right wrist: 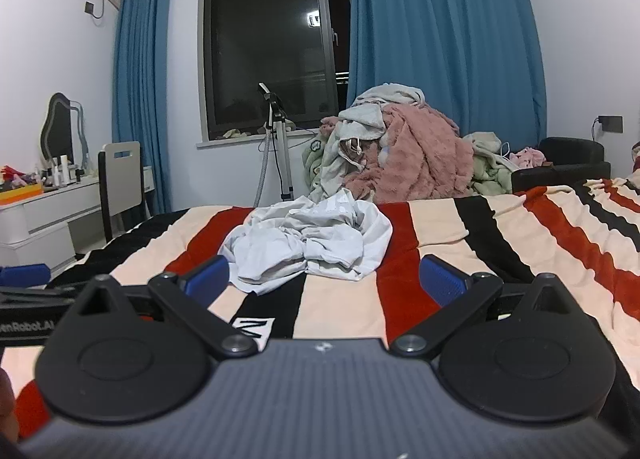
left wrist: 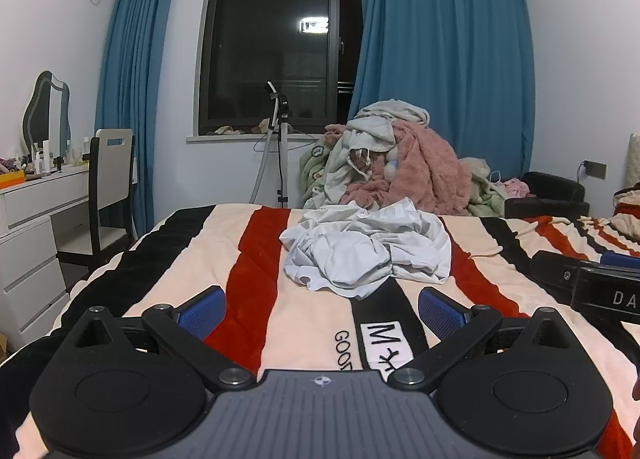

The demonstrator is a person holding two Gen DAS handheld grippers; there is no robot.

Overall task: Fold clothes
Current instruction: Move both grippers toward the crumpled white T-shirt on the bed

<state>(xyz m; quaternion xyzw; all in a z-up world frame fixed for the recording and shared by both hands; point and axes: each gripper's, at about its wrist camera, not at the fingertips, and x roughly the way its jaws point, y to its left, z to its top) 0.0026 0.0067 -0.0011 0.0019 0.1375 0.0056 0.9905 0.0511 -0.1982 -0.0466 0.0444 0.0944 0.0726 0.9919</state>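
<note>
A crumpled white garment (left wrist: pixel 366 247) (right wrist: pixel 312 237) lies in a heap on the striped bed blanket (left wrist: pixel 168 279) (right wrist: pixel 500 251). My left gripper (left wrist: pixel 322 309) hovers over the blanket a short way in front of the garment, open wide, with nothing between its blue pads (left wrist: pixel 202 313). My right gripper (right wrist: pixel 324 279) is also open and empty; the garment's near edge lies just beyond its fingertips. In the left wrist view the right gripper's black body (left wrist: pixel 592 279) shows at the right edge. The left gripper's arm (right wrist: pixel 28 291) shows at the left edge of the right wrist view.
A pile of pink, green and grey clothes and blankets (left wrist: pixel 404 163) (right wrist: pixel 404 151) rises behind the bed. A garment steamer stand (left wrist: pixel 280 147) is by the window. A white dresser (left wrist: pixel 32 227) and chair (left wrist: pixel 110 187) stand left. A black seat (right wrist: pixel 560 167) sits at right.
</note>
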